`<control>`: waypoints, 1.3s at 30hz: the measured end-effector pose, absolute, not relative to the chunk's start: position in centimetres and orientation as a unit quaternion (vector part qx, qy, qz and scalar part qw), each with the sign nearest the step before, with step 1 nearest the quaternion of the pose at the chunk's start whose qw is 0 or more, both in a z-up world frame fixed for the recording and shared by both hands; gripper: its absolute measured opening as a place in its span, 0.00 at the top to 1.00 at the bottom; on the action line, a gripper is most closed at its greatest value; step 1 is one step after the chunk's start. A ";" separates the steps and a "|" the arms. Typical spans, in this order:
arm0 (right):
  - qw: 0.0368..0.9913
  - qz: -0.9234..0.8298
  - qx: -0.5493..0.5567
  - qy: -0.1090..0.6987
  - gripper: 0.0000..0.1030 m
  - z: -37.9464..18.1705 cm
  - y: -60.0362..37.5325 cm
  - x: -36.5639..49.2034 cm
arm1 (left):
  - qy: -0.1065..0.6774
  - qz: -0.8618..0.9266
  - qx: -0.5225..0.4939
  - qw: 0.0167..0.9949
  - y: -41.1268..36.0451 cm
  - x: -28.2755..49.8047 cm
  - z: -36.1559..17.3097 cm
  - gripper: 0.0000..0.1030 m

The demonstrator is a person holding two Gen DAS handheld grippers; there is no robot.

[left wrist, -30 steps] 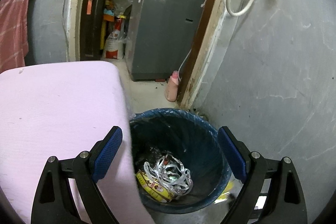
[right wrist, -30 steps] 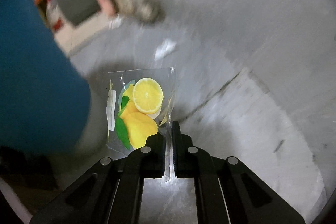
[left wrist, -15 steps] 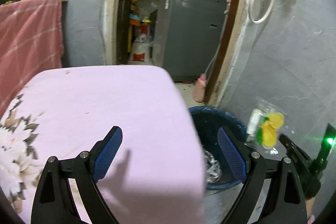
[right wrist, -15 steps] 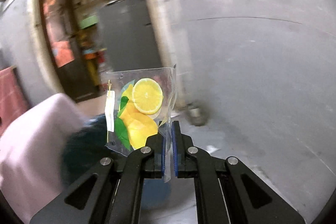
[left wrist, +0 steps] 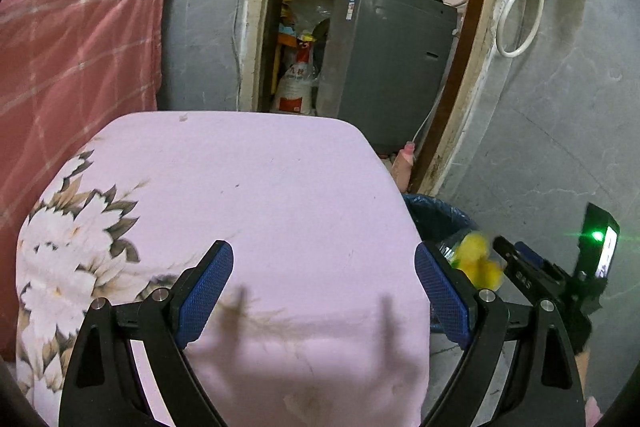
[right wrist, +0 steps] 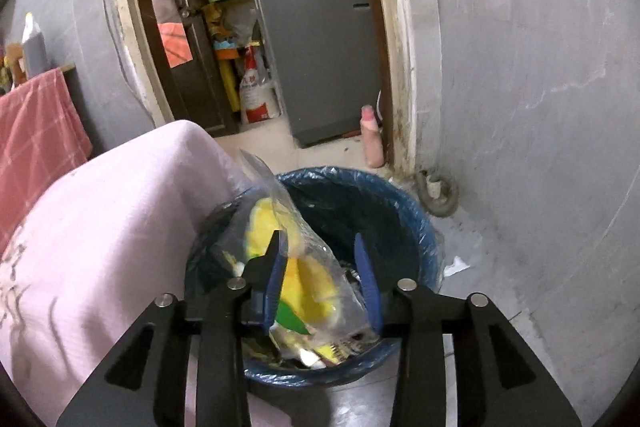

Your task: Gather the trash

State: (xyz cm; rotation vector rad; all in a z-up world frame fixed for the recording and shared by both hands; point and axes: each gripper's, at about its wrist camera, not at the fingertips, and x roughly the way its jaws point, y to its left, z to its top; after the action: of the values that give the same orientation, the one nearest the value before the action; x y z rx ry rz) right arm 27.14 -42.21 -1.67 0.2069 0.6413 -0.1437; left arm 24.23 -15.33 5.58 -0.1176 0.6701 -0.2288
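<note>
A clear wrapper printed with lemon slices (right wrist: 308,275) hangs blurred between the pads of my right gripper (right wrist: 319,243), right above the blue-lined trash bin (right wrist: 416,227). The jaws are opening; the pads stand apart and the wrapper leans against the left pad (right wrist: 276,279), tipping downward. Other wrappers lie in the bin. In the left wrist view the wrapper (left wrist: 476,259) shows yellow over the bin (left wrist: 436,215), in front of my right gripper (left wrist: 508,251). My left gripper (left wrist: 324,267) is wide open and holds nothing, above a pink floral-covered seat (left wrist: 260,187).
The pink seat (right wrist: 100,227) touches the bin's left side. Behind stands a doorway with a grey appliance (left wrist: 384,59) and a pink bottle (right wrist: 370,139). A red checked cloth (left wrist: 72,67) hangs at the left. A white scrap (right wrist: 456,265) lies on the grey floor.
My right gripper rose from the floor to above the bin with the wrapper; its jaws have parted and the wrapper tips down. The left gripper swung left, from over the bin to over the seat.
</note>
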 end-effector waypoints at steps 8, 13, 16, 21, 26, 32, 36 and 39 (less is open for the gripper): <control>0.936 -0.075 0.117 0.323 0.54 -2.1 -42.9 28.8 | 0.318 -0.108 -0.065 0.940 -14.5 22.1 6.5 0.14; 0.953 -0.058 0.118 0.272 0.35 0.9 -41.4 24.4 | 0.305 -0.113 -0.082 0.942 -13.6 21.2 6.9 0.14; 0.960 -0.048 0.122 0.248 0.27 2.9 -40.4 21.2 | 0.292 -0.121 -0.085 0.945 -13.0 19.9 7.5 0.14; 0.969 -0.036 0.125 0.208 0.11 6.1 -38.8 13.8 | 0.262 -0.143 -0.069 0.952 -12.7 16.2 8.4 0.08; 0.978 -0.035 0.117 0.172 0.00 8.2 -37.0 7.2 | 0.235 -0.160 -0.054 0.957 -11.9 12.0 8.9 0.04; 0.985 -0.037 0.088 0.144 0.00 8.6 -34.7 1.4 | 0.222 -0.170 -0.045 0.959 -10.9 7.9 8.7 0.03; 0.987 -0.037 0.072 0.137 0.00 8.3 -33.5 -0.9 | 0.214 -0.170 -0.034 0.961 -10.2 5.8 8.3 0.02; 0.988 -0.038 0.065 0.132 0.00 7.7 -32.9 -2.2 | 0.210 -0.167 -0.034 0.963 -9.7 4.4 7.7 0.02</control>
State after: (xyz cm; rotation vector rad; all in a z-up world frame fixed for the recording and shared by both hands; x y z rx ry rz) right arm -2.25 -32.87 7.71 0.1309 0.2658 -0.0765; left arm 4.44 -9.75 7.70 -0.0680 0.4260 -0.3390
